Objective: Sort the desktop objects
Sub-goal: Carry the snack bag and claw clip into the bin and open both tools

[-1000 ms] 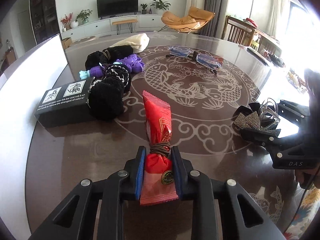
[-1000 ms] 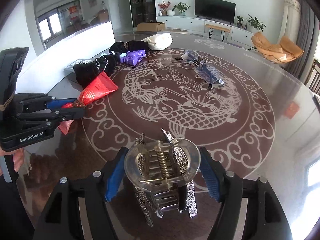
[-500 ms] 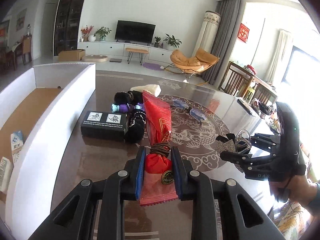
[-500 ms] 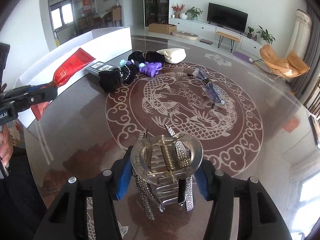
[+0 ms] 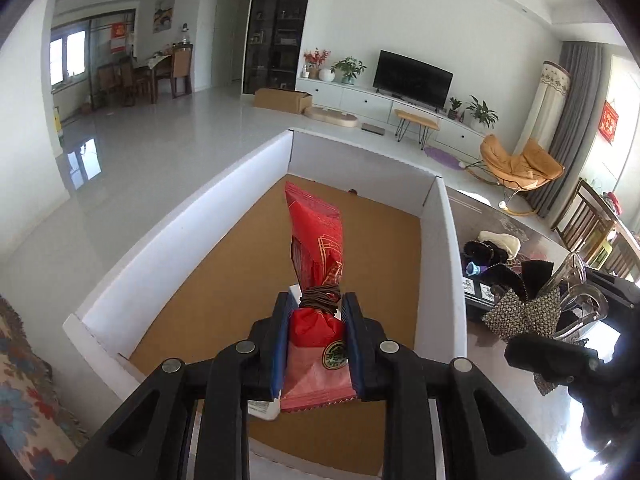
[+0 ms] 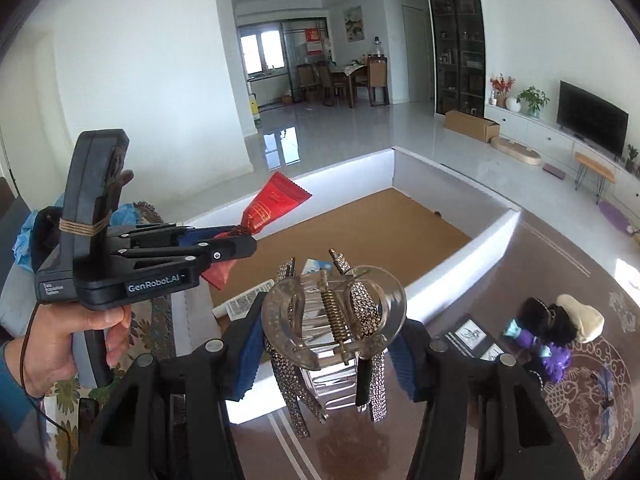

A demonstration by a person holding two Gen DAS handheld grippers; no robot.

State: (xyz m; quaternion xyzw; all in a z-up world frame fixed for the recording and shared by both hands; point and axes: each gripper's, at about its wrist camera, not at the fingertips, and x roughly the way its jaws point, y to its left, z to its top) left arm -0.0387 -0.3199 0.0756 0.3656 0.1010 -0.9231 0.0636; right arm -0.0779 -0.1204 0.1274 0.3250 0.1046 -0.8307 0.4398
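One red packet in left claw, one hair clip in right claw.

black box label unreadable, small packets behind hair clip

table — white box | black box | soft toys

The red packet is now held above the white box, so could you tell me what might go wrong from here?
1. The left gripper pinches the red packet only near its tied end, so it could swing on release.
2. The hair clip in the right gripper hangs by the white box wall and might snag it.
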